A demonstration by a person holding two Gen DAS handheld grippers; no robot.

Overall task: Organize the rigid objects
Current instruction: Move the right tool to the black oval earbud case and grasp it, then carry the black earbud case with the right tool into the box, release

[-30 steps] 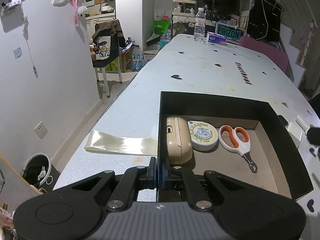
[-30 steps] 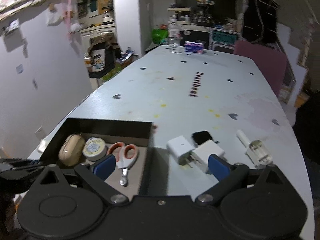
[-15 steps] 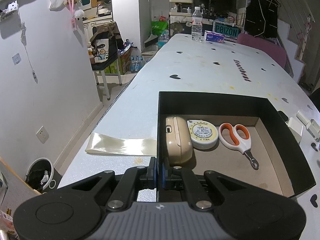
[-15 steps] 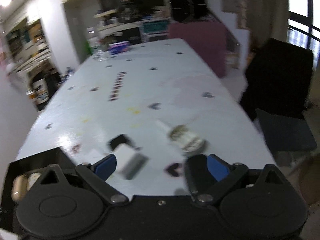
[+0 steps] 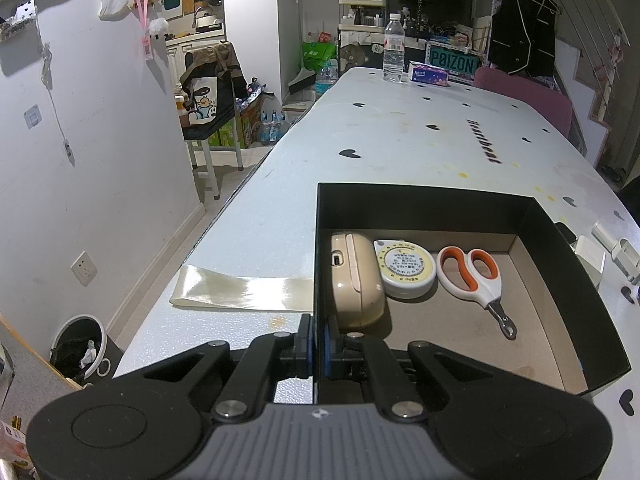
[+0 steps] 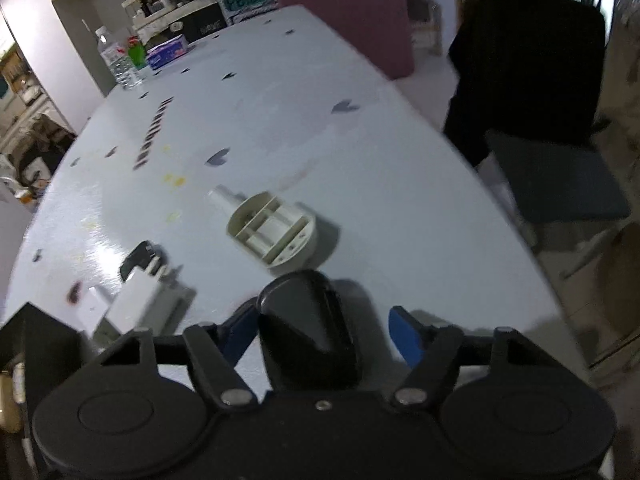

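Note:
My left gripper is shut on the left wall of a black box and holds it still. A beige case, a round tape measure and orange-handled clippers lie inside the box. My right gripper hangs low over the table near its right edge, its jaws closing. A black rounded object sits between its blue pads. A gap still shows on the right side. A cream round plastic part lies just beyond it.
White chargers and a small black item lie to the left of the right gripper, beside the box corner. A dark chair stands off the table's right edge. A bottle and a tissue pack are at the far end.
The right gripper has swung rightward and down from over the box to the black object, rolling as it went, and its jaws have narrowed. The left gripper and box have not moved.

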